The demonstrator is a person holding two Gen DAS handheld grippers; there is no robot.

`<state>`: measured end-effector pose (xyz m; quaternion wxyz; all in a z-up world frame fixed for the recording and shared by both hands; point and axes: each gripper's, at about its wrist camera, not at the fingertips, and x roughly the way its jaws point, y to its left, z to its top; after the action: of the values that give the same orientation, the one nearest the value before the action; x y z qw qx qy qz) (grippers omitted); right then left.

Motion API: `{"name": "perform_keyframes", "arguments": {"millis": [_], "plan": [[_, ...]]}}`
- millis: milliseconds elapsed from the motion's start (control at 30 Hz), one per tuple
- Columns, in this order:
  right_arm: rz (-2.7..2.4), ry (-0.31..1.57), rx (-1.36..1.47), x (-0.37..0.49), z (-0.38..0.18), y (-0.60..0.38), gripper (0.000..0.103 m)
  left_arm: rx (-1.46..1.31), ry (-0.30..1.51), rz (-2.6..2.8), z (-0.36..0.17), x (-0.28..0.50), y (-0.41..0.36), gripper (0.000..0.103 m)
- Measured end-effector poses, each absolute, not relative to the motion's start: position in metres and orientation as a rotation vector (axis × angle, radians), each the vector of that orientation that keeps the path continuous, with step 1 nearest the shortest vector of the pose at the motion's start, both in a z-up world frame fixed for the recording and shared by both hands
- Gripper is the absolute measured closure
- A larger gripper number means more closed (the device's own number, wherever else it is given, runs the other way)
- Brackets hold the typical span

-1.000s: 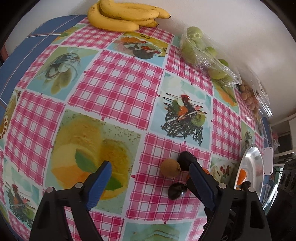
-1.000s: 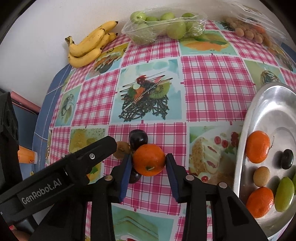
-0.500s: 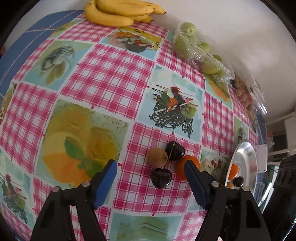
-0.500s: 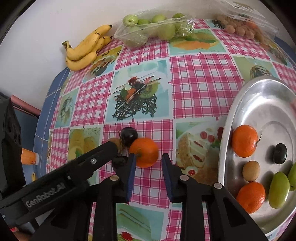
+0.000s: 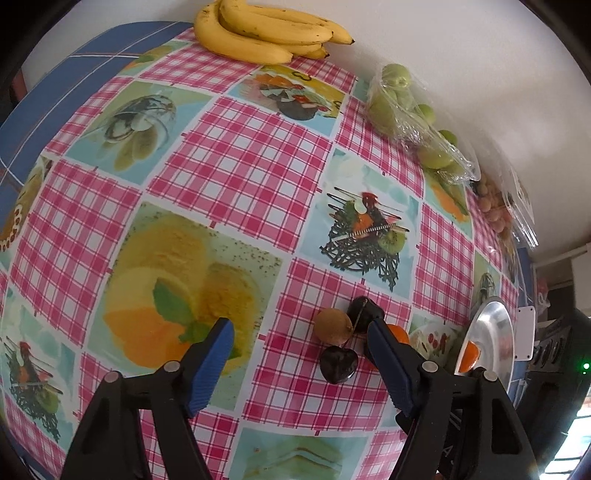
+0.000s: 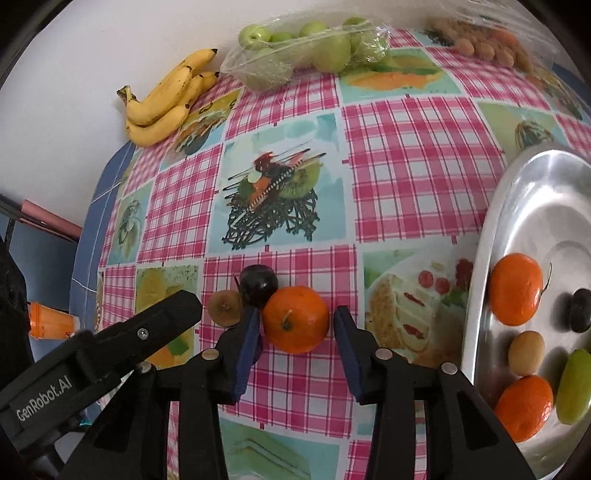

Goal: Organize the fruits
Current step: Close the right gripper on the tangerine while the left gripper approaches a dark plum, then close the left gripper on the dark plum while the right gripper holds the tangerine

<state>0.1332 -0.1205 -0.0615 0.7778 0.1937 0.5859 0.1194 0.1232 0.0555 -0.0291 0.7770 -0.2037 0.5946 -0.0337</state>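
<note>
A loose orange [image 6: 296, 319] lies on the checked tablecloth between the open fingers of my right gripper [image 6: 295, 325], which do not visibly grip it. Beside it lie a brown kiwi-like fruit [image 6: 224, 307] and a dark plum [image 6: 258, 283]. In the left wrist view the brown fruit [image 5: 333, 326], two dark plums [image 5: 364, 309] [image 5: 338, 363] and part of the orange [image 5: 399, 334] sit just ahead of my open, empty left gripper [image 5: 299, 341]. The steel tray [image 6: 524, 192] at the right holds two oranges [image 6: 515, 290], a dark plum, a brown fruit and a green fruit.
A banana bunch [image 5: 266, 35] lies at the far edge by the wall. A plastic bag of green fruits [image 6: 306, 48] and a pack of small brown fruits [image 6: 484, 44] lie along the back. The left gripper's black arm [image 6: 110, 343] crosses the right wrist view.
My right gripper opened wider and the orange now rests on the cloth between its fingers. The left gripper moved back a little from the fruit cluster.
</note>
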Motion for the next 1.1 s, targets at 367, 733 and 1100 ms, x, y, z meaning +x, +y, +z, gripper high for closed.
{"name": "perform_keyframes", "arguments": {"millis": [367,733,1100], "plan": [[0.228,1.275,0.362,0.123,-0.051,-0.126,0.065,-0.404,1.305,-0.102,-0.031,0.122,0.044,0.026],[0.175,1.305,0.288,0.106,-0.044,-0.137,0.065,-0.328,1.340,-0.161,-0.038,0.122,0.025,0.039],[0.148,1.337,0.301,0.103,-0.052,-0.144,0.065,-0.269,1.352,-0.182,-0.045,0.124,0.010,0.058]]}}
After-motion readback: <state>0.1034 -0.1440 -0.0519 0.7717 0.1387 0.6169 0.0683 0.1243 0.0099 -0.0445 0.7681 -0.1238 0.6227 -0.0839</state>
